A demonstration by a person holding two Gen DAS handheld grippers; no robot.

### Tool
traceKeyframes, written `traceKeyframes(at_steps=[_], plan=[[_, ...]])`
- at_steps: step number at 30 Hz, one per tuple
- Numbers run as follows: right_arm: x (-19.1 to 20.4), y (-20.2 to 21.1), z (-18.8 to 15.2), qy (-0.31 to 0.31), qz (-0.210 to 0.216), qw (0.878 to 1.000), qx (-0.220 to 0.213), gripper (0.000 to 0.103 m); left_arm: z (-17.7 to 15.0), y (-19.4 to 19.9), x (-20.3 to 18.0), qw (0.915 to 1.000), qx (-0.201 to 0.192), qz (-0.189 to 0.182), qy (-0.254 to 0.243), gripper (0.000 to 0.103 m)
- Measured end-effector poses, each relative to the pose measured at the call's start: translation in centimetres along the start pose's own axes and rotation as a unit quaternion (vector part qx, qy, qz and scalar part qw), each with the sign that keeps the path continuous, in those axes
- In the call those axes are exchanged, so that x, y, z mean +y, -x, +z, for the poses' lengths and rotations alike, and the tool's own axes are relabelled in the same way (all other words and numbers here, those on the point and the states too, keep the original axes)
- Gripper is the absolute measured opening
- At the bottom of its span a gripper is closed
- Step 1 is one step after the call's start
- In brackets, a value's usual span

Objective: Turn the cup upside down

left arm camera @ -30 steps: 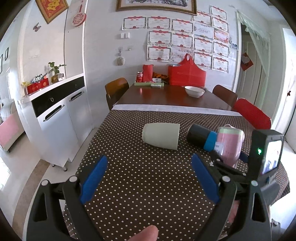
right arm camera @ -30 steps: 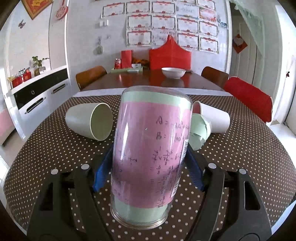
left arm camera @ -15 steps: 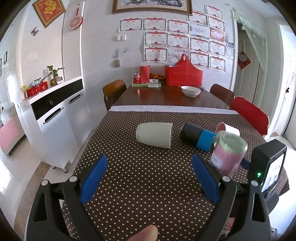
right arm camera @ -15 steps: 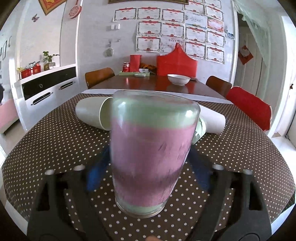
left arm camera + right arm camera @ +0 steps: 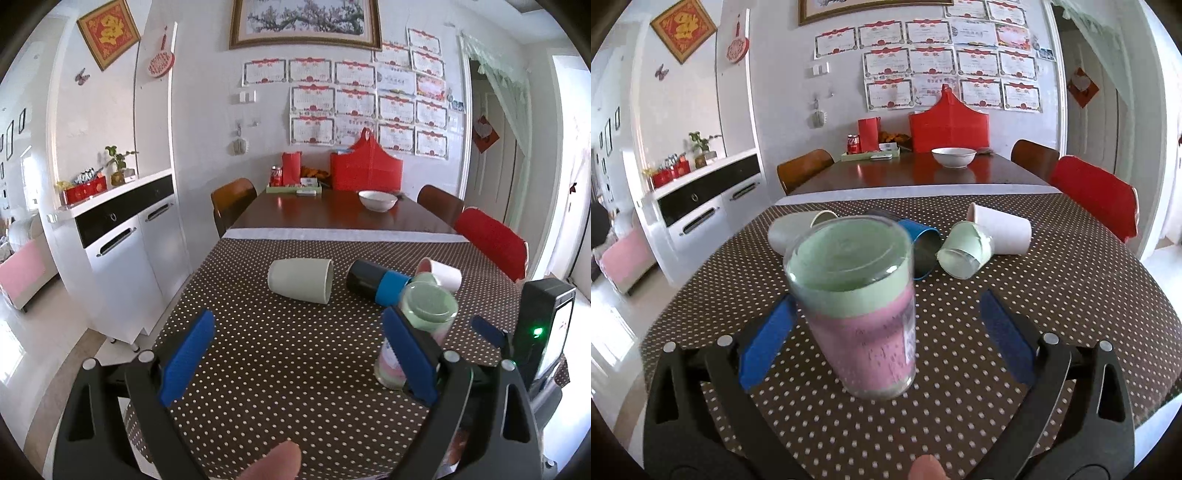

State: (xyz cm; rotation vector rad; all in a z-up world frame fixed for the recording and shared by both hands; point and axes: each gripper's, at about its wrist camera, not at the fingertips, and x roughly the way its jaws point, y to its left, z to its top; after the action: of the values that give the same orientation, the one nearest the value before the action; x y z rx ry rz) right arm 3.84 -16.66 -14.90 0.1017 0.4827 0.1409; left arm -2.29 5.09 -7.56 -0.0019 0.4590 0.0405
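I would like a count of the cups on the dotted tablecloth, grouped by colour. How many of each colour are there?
Pink and green, clear cup standing between the right gripper's open fingers: 1
Pale green cups, lying down: 2
Blue and black cup: 1
White cup: 1
Total: 5

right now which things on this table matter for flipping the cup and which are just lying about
In the job: pink and green clear cup, standing inside the open right gripper.
Lying about: pale green cup, black and blue cup, white cup, small green glass, all on their sides; white bowl.
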Motion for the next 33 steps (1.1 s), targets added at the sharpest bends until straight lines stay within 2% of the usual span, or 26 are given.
traceKeyframes(at_steps=[6,12,17,24,33], plan=[[-1.5,4.6,0.8,-0.013,-0.005,1.0,-0.019,0.097,-0.5,3.4,-1.6,0.9995,-0.033,0.001,0.001,0.091],[-2.2,11.2,2.1,-0.013,-0.019,0.998,-0.065,0.097,-0.6,7.0,-3.2,0.9976,-0.069,0.006,-0.002,0.091],[-2.3,15.1,3.1,-0.015,-0.026,0.996,-0.087,0.097,-0.4,9.6,-3.6,0.9952,-0.096,0.017,-0.001,0.091],[-1.6,18.4,3.3,-0.005,-0.034,0.994,-0.104,0.097,-0.4,12.2,-3.2,0.9934,-0.114,0.016,0.003,0.091],[-1.0,20.4,3.0,-0.008,-0.047,0.992,-0.117,0.097,-0.7,13.4,-3.2,0.9926,-0.121,0.008,0.007,0.091]])
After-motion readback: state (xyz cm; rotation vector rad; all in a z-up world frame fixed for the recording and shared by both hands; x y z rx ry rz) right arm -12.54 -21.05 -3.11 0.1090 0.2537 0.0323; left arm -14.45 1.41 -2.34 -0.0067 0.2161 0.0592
